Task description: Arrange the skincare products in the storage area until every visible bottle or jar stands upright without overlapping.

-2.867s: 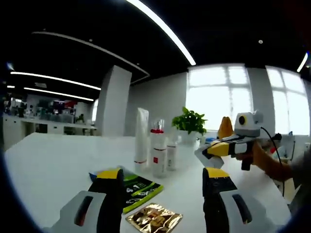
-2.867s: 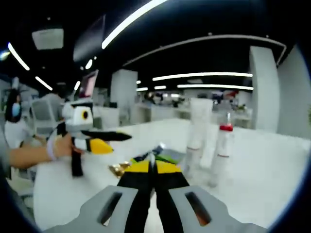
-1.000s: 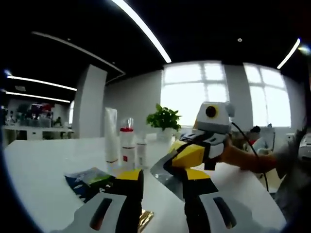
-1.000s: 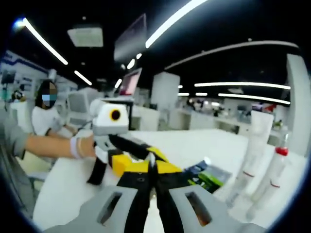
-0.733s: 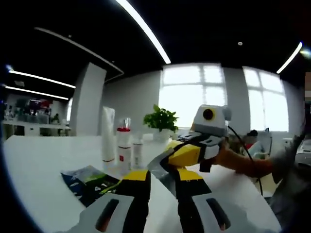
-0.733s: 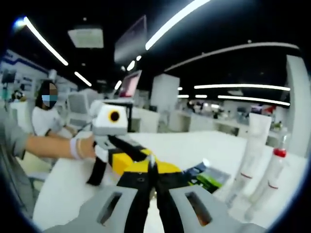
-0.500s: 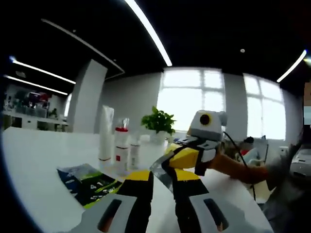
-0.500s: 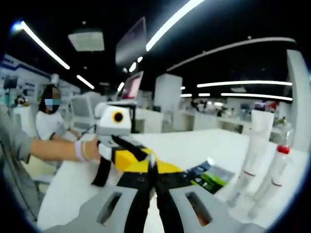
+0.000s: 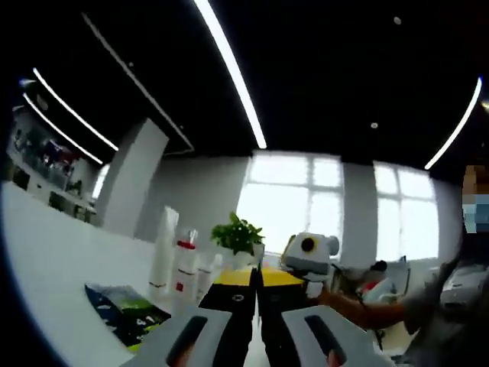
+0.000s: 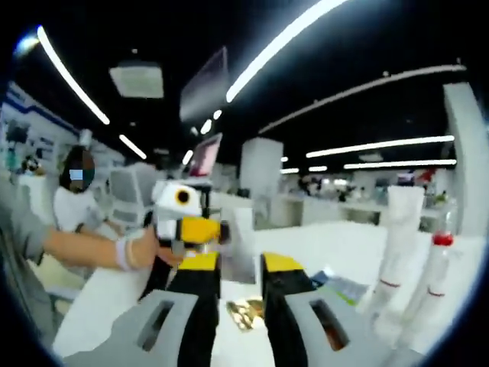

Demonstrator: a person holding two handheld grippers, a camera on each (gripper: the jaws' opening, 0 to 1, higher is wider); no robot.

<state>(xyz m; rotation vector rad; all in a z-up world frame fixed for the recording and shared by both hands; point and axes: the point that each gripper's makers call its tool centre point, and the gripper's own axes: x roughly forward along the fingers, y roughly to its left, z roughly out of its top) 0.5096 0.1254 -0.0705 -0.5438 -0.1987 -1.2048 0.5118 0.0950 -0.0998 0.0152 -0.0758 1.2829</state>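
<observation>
A tall white tube (image 9: 163, 248), a red-capped bottle (image 9: 184, 267) and a smaller pale bottle (image 9: 205, 271) stand upright, close together, on the white worktop (image 9: 53, 252). In the right gripper view the tube (image 10: 398, 229) and red-capped bottle (image 10: 433, 275) stand at the right. A dark green sachet (image 9: 126, 310) lies flat near them, and a gold sachet (image 10: 246, 311) lies flat ahead of the right tongs.

The left tongs (image 9: 255, 284) are pressed together, and I cannot tell whether they pinch anything. The right tongs (image 10: 240, 266) are parted with nothing between them, and a silvery packet (image 10: 238, 252) hangs in front of them at the other tongs' tip.

Risk, as I judge it: the upright bottles stand so close that a sweeping move nearby could topple them.
</observation>
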